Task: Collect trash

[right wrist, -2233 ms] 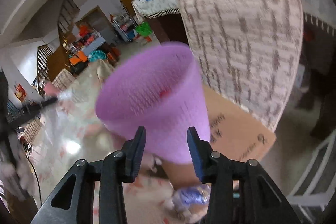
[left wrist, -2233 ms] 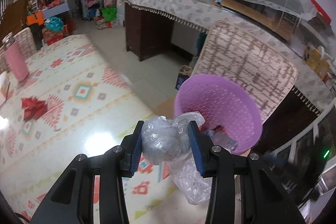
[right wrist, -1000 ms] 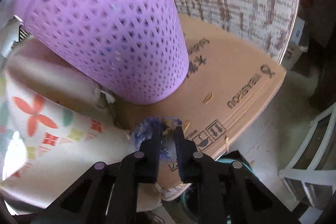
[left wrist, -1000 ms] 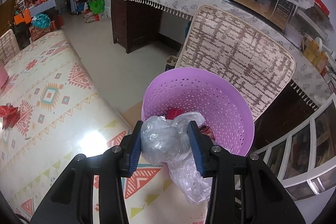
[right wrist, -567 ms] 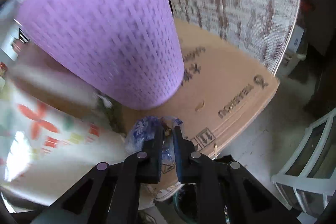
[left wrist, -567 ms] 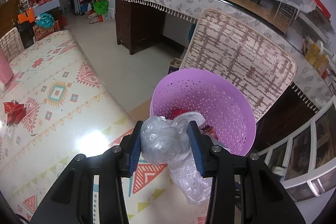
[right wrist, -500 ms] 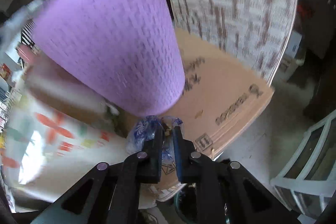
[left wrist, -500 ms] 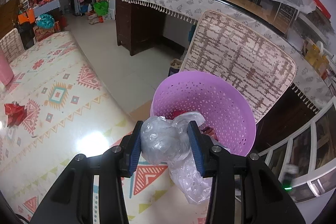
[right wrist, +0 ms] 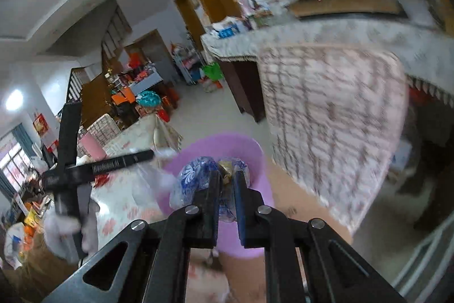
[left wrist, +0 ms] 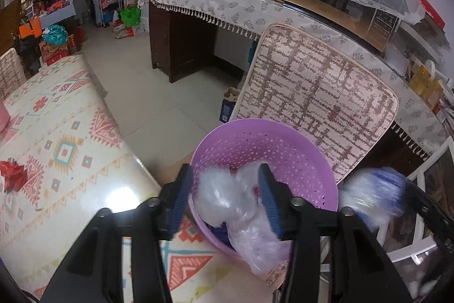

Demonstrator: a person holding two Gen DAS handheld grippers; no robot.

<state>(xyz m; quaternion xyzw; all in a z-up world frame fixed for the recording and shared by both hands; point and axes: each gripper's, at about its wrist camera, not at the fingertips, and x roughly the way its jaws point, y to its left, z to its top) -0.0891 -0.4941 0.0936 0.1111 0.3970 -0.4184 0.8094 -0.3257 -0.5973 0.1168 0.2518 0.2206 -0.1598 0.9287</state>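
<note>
I'm opening my left jaws right now & the clear plastic bag is between them, slipping loose just over the near rim of the purple basket. My right jaws are squeezing tight on a blue-white wrapper, w/ the basket right behind it. I think the bag's long tail is hanging outside the rim, so it could catch there & fall on the table. The chair is standing behind the basket.
</note>
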